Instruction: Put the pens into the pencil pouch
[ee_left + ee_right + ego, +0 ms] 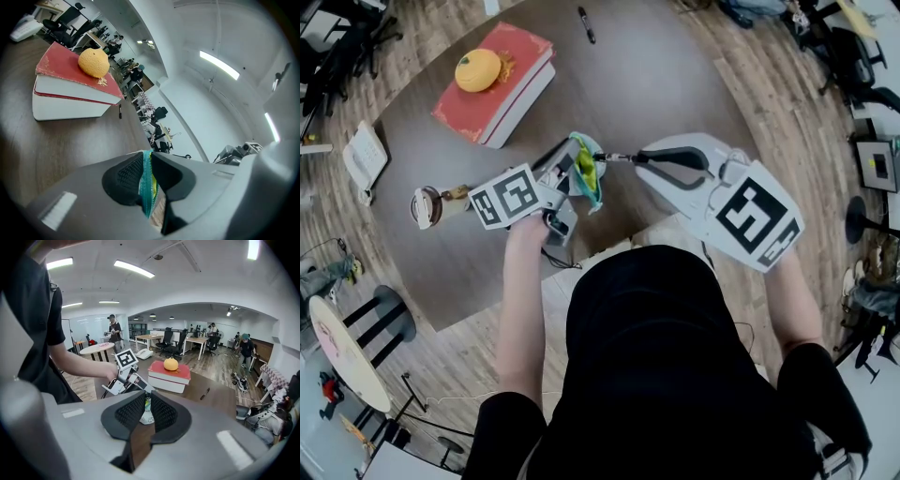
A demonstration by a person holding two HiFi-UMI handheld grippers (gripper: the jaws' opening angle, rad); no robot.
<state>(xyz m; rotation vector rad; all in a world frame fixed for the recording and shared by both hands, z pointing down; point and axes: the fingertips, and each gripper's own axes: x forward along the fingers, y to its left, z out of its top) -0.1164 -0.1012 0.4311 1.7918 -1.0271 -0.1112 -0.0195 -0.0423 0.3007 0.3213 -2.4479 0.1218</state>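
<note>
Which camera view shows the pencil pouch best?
Head view: the pencil pouch shows nearly whole, held by the left gripper. The left gripper view shows only its clamped teal edge; the right gripper view, a sliver between jaws.

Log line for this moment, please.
left hand-held gripper: holds pouch | right hand-held gripper: holds pen, tip at pouch | spare pen: on table

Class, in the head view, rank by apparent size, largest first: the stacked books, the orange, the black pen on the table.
1. stacked books
2. orange
3. black pen: slim, and farthest from the camera, so it may look smaller than it is.
</note>
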